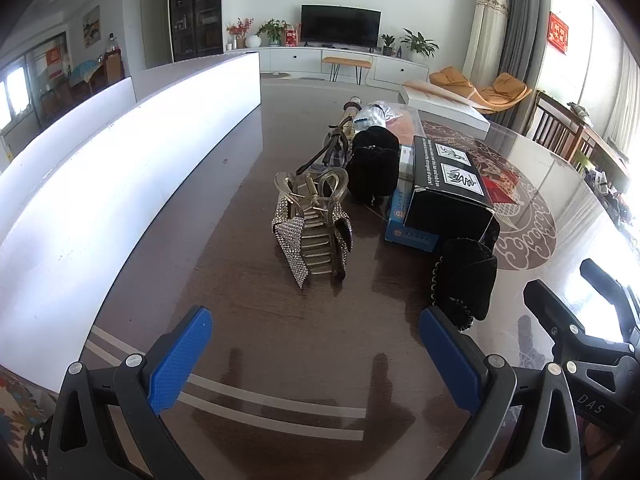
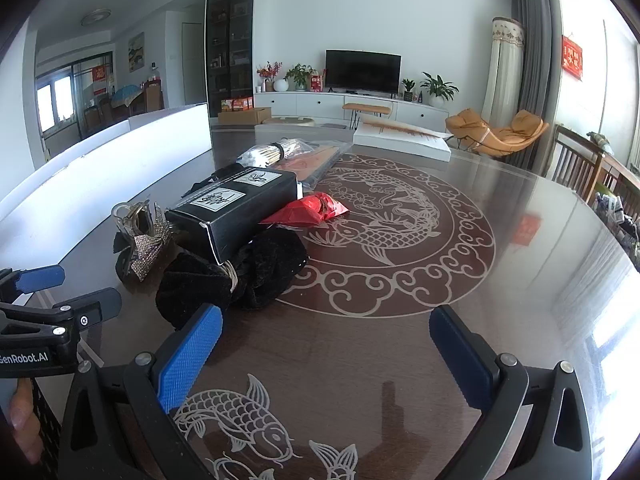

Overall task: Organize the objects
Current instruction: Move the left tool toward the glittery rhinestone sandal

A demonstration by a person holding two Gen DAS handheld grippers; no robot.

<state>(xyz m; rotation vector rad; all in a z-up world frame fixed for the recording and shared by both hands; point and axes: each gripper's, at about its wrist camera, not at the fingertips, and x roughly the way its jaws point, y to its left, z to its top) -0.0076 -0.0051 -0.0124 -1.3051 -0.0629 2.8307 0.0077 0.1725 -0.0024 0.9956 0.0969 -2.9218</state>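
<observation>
A dark television (image 2: 363, 69) is standing on a long white cabinet (image 2: 320, 106) against the far wall, potted plants (image 2: 438, 88) sitting beside it. An orange lounge chair (image 2: 498, 132) is resting near grey curtains (image 2: 532, 52).

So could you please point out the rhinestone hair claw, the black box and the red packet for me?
rhinestone hair claw (image 1: 310, 236): left wrist view, on its teeth.
black box (image 2: 236, 204): right wrist view, on its long side.
red packet (image 2: 308, 210): right wrist view, on its middle.
</observation>
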